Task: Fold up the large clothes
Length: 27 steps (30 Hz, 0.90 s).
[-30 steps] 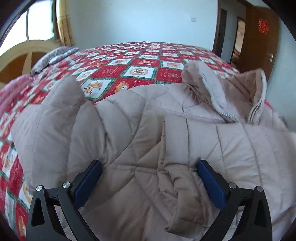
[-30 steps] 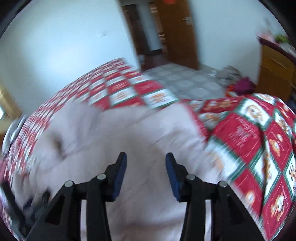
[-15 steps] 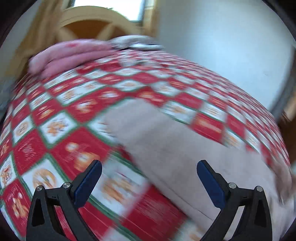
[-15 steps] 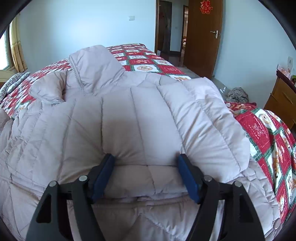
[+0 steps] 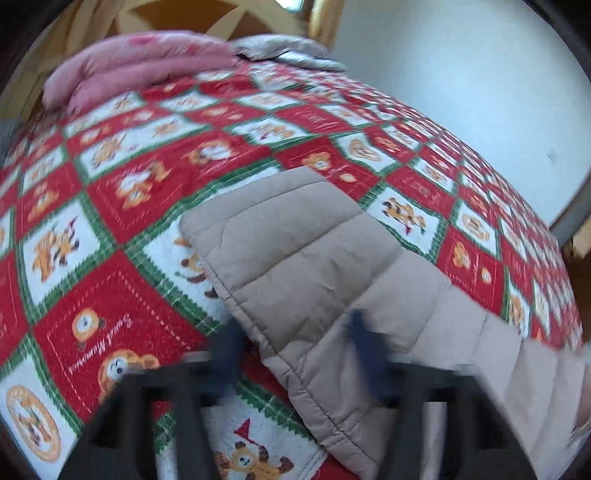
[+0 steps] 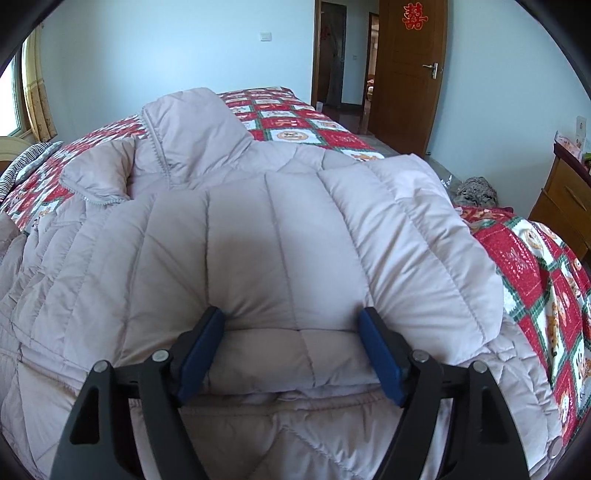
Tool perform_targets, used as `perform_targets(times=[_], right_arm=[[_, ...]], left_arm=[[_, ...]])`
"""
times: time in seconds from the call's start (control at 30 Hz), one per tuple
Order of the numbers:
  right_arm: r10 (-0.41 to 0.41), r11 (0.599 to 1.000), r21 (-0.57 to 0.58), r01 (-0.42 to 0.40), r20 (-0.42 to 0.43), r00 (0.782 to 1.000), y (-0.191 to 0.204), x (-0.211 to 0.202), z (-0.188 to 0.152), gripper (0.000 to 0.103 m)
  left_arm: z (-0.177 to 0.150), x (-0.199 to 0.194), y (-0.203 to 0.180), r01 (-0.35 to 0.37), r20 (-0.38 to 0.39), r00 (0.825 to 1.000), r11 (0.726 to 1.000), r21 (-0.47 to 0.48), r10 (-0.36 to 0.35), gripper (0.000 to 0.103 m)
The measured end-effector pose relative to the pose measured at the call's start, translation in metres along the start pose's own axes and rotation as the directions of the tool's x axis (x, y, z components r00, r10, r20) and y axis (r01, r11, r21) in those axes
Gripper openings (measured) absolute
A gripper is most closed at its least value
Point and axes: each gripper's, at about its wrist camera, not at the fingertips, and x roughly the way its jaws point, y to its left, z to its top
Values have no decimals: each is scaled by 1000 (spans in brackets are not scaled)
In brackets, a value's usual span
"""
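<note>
A large beige quilted puffer jacket (image 6: 280, 236) lies spread on the bed, hood (image 6: 192, 133) toward the far side. My right gripper (image 6: 291, 325) is open, its blue pads either side of a folded bulge of the jacket, pressed against it. In the left wrist view one sleeve (image 5: 314, 258) of the jacket stretches out flat over the bedspread. My left gripper (image 5: 295, 332) is blurred by motion; its jaws stand partly apart around the sleeve's edge, closer together than before.
The bed has a red, white and green patterned bedspread (image 5: 122, 192). Pink bedding (image 5: 136, 62) and a wooden headboard (image 5: 177, 14) lie at its far end. A wooden door (image 6: 410, 70), a dresser (image 6: 565, 199) and a bundle on the floor (image 6: 476, 192) are to the right.
My left gripper swung away from the jacket body to the outstretched sleeve, and its jaws have narrowed around the sleeve edge. My right gripper settled onto the jacket's folded bulge and stays there.
</note>
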Motion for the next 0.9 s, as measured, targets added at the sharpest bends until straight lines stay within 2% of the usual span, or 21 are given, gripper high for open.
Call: perform_targets(times=[0.03,0.07,0.1,0.2,0.27,0.3,0.33,0.37,0.4,0.43,0.47,0.5,0.53,0.6,0.63,0.7,0.77,0.8,0.83,0.87,0.9], right_arm=[[1,1000,1,-1,0,1000,0,0,0,79],[2,1000,2,-2,1,1000,0,1,0,79],[6,1000,-3,-6,-2,1000,0,0,0,79],[6,1000,-2,-6,-2,1000,0,0,0,79],[10,1000,2,-10,-2,1000,0,1,0,79],[13,1000,4,-13,-1,1000,0,1,0,79],[16,1000,7,-16,0,1000,0,1,0,79],[16,1000,10,-16,1,1000,0,1,1,79],[16,1000,11,-16,2,1000,1,2,1,79],[15,1000,11,-15,4,1000,1,1,1,79],[12,1000,11,-12,8,1000,2,1,1,79],[12,1000,13,-13,12,1000,1,-1,2,79],[25,999,27,-25,23,999,-2,-6,2,79],[63,994,90,-66,40,997,-16,-19,1,79],[93,982,160,-100,50,994,-29,-30,-1,79],[127,959,250,-137,56,990,-50,-45,-6,79],[113,948,295,-121,44,993,-70,-58,-13,79],[98,948,301,-105,39,994,-76,-62,-16,79],[77,947,310,-83,31,997,-84,-66,-20,79],[72,945,319,-77,26,997,-89,-68,-22,79],[82,940,331,-86,25,996,-95,-70,-24,79]], left_arm=[[2,0,2,27,-1,1000,1000,-3,-27,6],[4,-3,5,101,-12,995,995,-20,-101,3],[6,-10,5,142,-5,990,989,-32,-142,3],[8,-55,-18,169,113,978,983,73,-177,3],[3,-96,-46,216,179,952,960,179,-247,3],[-4,-120,-63,249,204,932,939,238,-299,3],[-12,-143,-80,275,226,910,913,300,-349,3],[-26,-170,-100,297,248,880,875,382,-406,3],[-44,-200,-123,310,258,845,822,477,-468,4],[-60,-219,-140,314,256,821,778,544,-510,4],[-82,-240,-161,318,240,796,721,616,-556,4],[-107,-257,-182,321,209,780,663,677,-590,4],[-125,-267,-198,325,179,772,621,714,-609,4],[-176,-279,-232,335,95,764,520,786,-638,4],[-201,-278,-246,327,64,766,473,818,-640,4],[-243,-271,-266,317,11,780,410,855,-626,4],[-277,-256,-281,355,-84,800,356,864,-595,6],[-295,-243,-288,388,-158,815,323,863,-558,9],[-311,-232,-291,416,-224,830,300,858,-510,15],[-322,-227,-292,424,-254,840,289,858,-479,20],[-332,-221,-290,421,-272,852,276,864,-447,33]])
